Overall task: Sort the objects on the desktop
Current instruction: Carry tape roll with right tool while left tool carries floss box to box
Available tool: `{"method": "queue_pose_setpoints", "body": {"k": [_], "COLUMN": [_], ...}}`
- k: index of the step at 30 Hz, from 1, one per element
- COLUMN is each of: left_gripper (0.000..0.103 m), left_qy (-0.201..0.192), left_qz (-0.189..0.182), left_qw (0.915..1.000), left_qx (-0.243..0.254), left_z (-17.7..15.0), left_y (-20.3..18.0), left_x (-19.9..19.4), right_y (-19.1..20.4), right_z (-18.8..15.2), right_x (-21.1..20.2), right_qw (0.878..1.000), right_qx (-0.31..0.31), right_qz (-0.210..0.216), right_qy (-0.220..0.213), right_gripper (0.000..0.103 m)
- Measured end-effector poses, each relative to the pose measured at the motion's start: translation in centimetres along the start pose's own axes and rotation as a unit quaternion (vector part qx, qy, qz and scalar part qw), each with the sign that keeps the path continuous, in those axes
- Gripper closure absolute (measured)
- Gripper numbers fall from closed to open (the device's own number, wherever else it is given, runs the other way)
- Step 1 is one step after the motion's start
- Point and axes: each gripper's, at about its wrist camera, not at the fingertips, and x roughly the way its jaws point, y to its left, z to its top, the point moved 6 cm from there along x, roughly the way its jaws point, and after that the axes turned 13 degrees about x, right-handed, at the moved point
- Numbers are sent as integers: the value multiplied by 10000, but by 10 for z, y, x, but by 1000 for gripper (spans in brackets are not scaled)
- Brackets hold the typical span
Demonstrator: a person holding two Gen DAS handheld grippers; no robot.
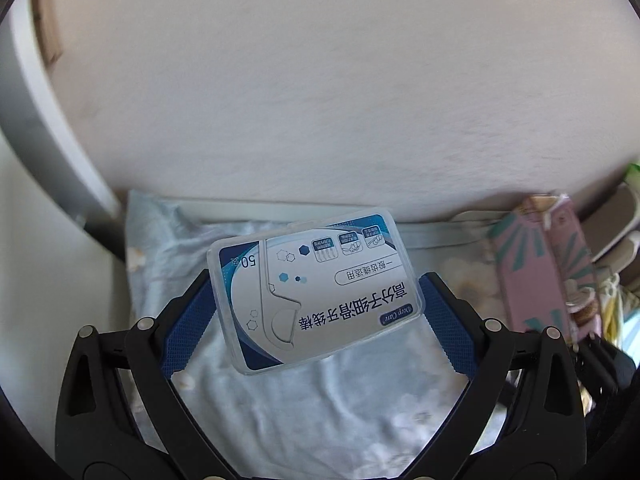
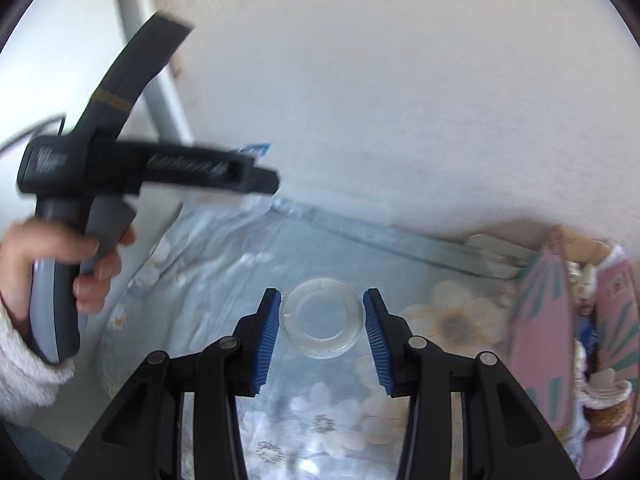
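Observation:
My left gripper [image 1: 314,280] is shut on a clear plastic box of dental floss picks [image 1: 316,290] with a blue and white label, held tilted above the light blue floral cloth [image 1: 320,400]. In the right wrist view the left gripper's body [image 2: 132,172] shows at the left, held by a hand, with a corner of the box [image 2: 254,148] just visible. My right gripper [image 2: 322,304] is open, its blue pads on either side of a clear roll of tape [image 2: 320,322] that lies flat on the cloth [image 2: 224,264]. The pads stand apart from the roll.
A pink patterned box [image 1: 548,268] stands at the right edge of the cloth, also in the right wrist view [image 2: 560,332]. A white wall [image 1: 320,80] rises close behind the table. A grey post [image 2: 160,80] stands at the back left.

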Motion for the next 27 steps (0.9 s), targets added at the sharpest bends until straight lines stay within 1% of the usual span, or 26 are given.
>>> {"method": "queue_pose_setpoints", "body": {"k": [1,4,7,8,10,11,13,14,17,19,23,27], "left_gripper": [5,5,5,5,5,5,5,5,5,5,5,5], "left_qy": [-15,-86,-68,-58,-38,-41,-40,-52,-92,-88,4,25], "left_qz": [-26,-122,-250,-293,-391,-446,-571,-631,-810,-905,-1009,-1229], "left_qw": [10000,9996,9987,9985,9978,9972,9953,9941,9900,9877,9820,9764], "left_qx": [37,250,428,460,543,599,783,882,1148,1271,1597,1775], "left_z": [8,21,31,33,39,38,42,51,63,68,81,91], "left_y": [-17,-42,-71,-73,-95,-100,-122,-125,-159,-178,-227,-269], "left_x": [-1,-2,2,-4,2,-1,2,-8,-7,-4,10,24], "right_y": [-9,-25,-43,-50,-63,-68,-85,-92,-119,-139,-173,-202], "right_z": [6,17,28,29,32,34,38,39,43,42,32,21], "right_x": [-7,-17,-32,-37,-45,-50,-63,-68,-87,-96,-110,-121], "right_qw": [9999,9991,9988,9987,9981,9977,9964,9959,9935,9915,9870,9831], "right_qx": [141,414,470,483,567,614,742,777,946,1078,1127,1341], "right_qz": [-6,95,-92,-155,-233,-264,-375,-433,-590,-698,-1124,-1235], "right_qy": [-27,61,43,15,-41,-77,-154,-173,-217,-222,-200,-189], "right_gripper": [64,64,64,64,64,64,64,64,64,64,64,64]}}
